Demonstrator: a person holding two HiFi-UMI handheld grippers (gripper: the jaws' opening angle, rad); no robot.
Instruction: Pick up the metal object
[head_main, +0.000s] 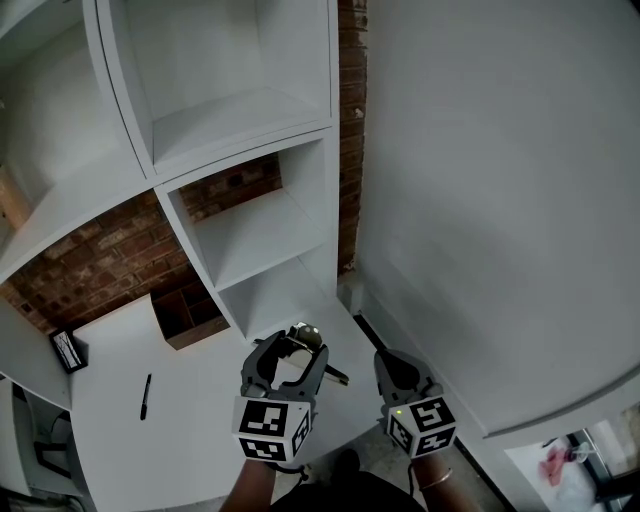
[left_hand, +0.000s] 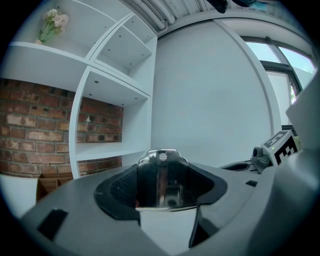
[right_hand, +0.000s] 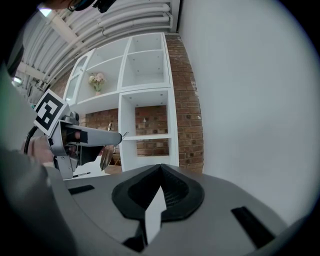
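- Pen (head_main: 146, 395): black, lying on the white desk (head_main: 115, 400) at the far left, well apart from both grippers.
- Cardboard box (head_main: 187, 318): open and brown, standing on the desk against the brick wall (head_main: 85, 262), just left of the white shelving (head_main: 255, 215).
- Left gripper (head_main: 297, 352): held low in the head view over the desk's near right corner. It points forward towards the shelving, its marker cube faces the camera, and the person's wrist comes up from the bottom edge behind it. Its jaws are part-way closed and clamped on the metal object.
- Metal object (left_hand: 161, 180): a flat, polished plate with a small round hole near its top edge. It stands upright between the left gripper's dark pads, its top rising just above them. In the right gripper view it shows edge-on at the tips of the left gripper, raised in front of the shelving.
- Right gripper (right_hand: 160, 189): just beside the left one and slightly nearer the person, pointing the same way. Its jaws are pressed together with nothing between them.
- White wall (head_main: 500, 200): plain, filling the right side.
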